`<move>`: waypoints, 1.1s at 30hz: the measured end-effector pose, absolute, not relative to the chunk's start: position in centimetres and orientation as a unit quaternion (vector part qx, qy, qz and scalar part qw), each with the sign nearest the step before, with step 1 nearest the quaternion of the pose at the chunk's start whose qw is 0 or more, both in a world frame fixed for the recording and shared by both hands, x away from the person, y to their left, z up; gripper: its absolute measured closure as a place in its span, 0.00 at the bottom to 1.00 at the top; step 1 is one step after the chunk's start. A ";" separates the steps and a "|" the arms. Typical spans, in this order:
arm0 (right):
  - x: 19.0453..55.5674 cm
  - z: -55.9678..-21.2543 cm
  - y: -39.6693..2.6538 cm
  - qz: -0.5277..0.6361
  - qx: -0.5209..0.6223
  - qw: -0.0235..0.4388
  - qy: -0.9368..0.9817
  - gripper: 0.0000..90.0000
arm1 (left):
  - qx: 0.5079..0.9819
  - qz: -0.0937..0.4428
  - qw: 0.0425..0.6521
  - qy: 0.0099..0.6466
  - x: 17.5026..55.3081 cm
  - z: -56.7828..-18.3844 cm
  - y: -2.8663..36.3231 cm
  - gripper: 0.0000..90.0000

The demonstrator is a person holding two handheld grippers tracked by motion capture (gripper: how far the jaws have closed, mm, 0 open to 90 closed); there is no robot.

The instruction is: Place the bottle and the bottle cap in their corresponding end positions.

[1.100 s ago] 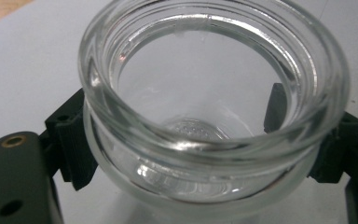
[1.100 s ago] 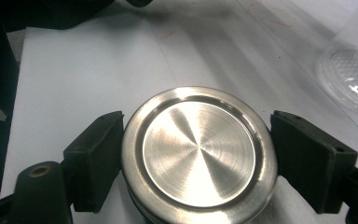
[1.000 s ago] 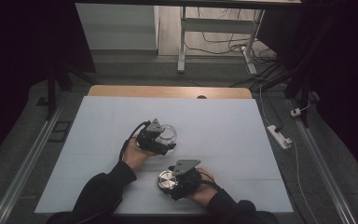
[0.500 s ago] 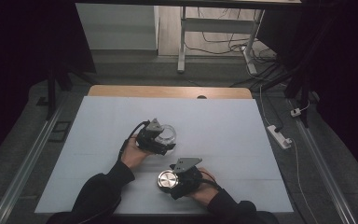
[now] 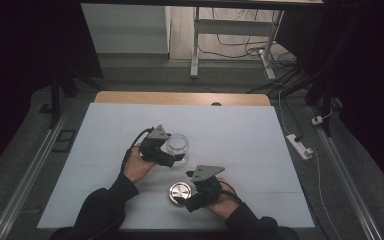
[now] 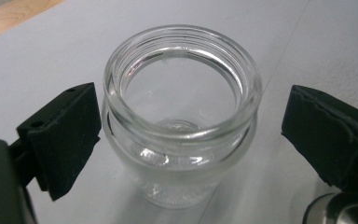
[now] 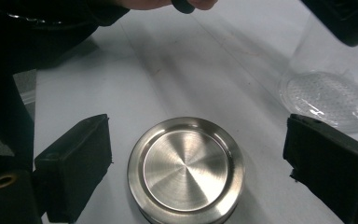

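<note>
A clear glass jar (image 5: 178, 142) stands upright and lidless mid-table. My left gripper (image 5: 172, 150) reaches around it from the left. In the left gripper view the jar (image 6: 182, 116) sits between the jaws of the left gripper (image 6: 191, 140); one pad is close beside it, the other stands clear, and the jaws have just been opening. A round steel lid (image 5: 179, 192) lies flat near the front. My right gripper (image 5: 185, 194) straddles it; its jaws have just been opening too. In the right gripper view the lid (image 7: 186, 170) has a gap on each side within my right gripper (image 7: 196, 168).
The white table top (image 5: 240, 135) ends in a wooden strip (image 5: 180, 97) at the far side. A power strip (image 5: 300, 146) lies on the floor to the right. A metal stand (image 5: 195, 45) and cables are behind the table.
Both hands stay where they were, and the jar and the lid have not shifted. The spreading of the jaws is too small to make out from above.
</note>
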State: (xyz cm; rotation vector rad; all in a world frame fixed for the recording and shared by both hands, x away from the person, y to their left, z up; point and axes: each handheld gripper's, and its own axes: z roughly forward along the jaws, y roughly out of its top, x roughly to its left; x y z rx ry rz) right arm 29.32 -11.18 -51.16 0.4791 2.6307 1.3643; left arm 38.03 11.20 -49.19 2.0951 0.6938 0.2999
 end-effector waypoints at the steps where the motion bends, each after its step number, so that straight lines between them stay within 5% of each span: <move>1: 29.3 -51.1 -11.2 0.452 0.158 0.075 0.875 0.08 | 0.843 0.122 0.441 0.281 37.9 -49.2 11.3 0.05; 33: 29.4 -49.4 -13.7 0.458 0.196 0.077 0.864 0.00 | 0.838 0.089 0.460 0.280 33.9 -48.9 13.7 0.00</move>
